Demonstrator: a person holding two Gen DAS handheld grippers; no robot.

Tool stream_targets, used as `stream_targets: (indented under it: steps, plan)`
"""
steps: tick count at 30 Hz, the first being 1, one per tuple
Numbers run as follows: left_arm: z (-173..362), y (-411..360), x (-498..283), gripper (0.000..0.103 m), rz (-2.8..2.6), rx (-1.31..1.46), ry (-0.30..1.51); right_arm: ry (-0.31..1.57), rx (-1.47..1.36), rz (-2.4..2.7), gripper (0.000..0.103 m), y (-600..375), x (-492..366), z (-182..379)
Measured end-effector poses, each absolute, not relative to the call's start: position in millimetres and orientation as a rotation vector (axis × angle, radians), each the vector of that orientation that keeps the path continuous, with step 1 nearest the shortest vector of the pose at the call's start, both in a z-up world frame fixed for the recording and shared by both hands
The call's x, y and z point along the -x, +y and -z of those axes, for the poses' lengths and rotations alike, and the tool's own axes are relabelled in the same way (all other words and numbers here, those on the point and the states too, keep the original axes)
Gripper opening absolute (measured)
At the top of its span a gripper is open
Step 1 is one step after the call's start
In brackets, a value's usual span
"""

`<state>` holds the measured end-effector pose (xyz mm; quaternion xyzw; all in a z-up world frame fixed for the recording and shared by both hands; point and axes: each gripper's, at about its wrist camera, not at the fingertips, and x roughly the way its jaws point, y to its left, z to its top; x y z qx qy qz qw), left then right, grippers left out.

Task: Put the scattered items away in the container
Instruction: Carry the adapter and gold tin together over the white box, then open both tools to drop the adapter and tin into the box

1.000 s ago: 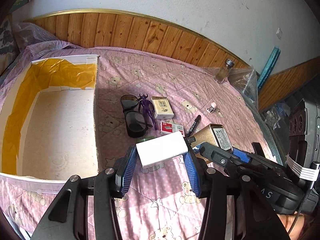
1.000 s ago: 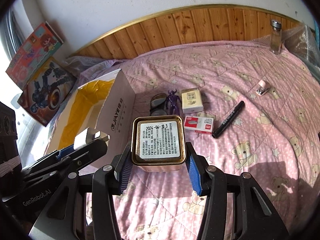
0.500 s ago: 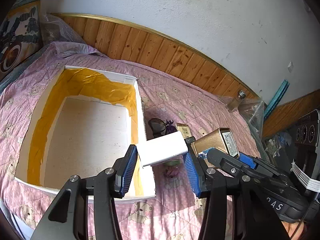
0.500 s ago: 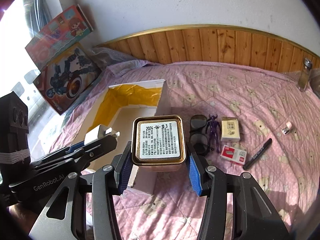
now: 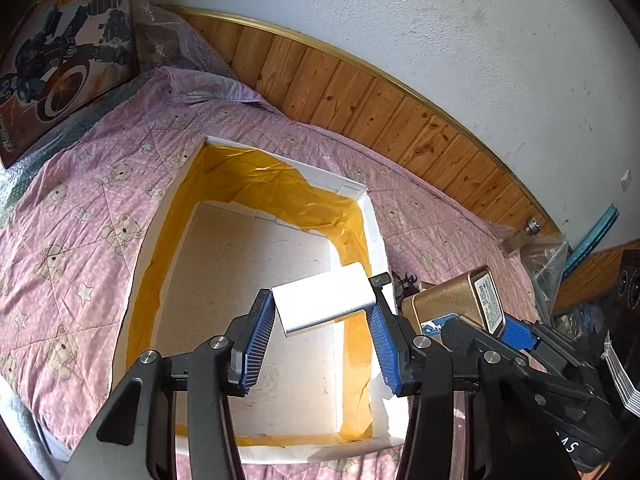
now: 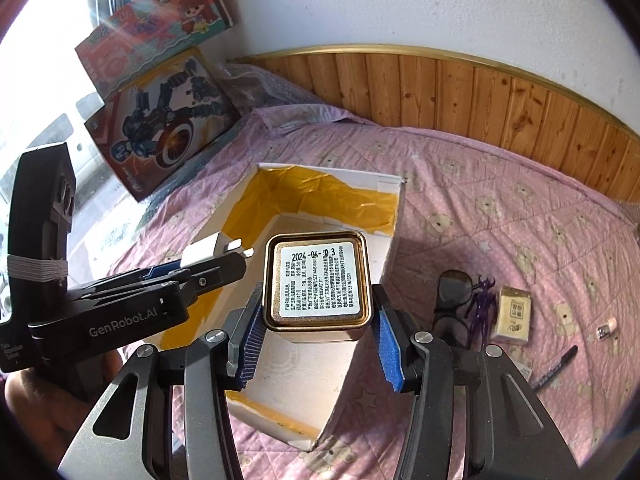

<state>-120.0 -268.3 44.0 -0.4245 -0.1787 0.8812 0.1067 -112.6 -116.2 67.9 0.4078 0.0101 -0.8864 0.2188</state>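
Both my grippers hold things above the box.

My left gripper [image 5: 322, 336] has its jaws clenched on a white charger [image 5: 325, 300] over the open box [image 5: 376, 220] with yellow tape inside. My right gripper [image 6: 320, 334] has its jaws grasping a gold tin [image 6: 318, 280] above the near corner of the box. The sunglasses [image 6: 450, 292], purple figure [image 6: 482, 308] and pen [image 6: 556, 368] lie on the bed [image 6: 500, 200].

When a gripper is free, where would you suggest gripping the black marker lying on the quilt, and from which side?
Grip the black marker at mid-barrel, from straight above, jaws across its narrow width. It lies flat and slanted on the quilt, clear of its neighbours, so turn the gripper square to that slant.
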Motion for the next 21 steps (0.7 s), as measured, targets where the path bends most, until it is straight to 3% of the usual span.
stream_targets:
  steps: [21]
  plan:
    - [10, -295, 228, 0.049, -2.568, 1.559, -0.578, 0.248, -1.267, 2.316, 0.052, -170, 232, -25]
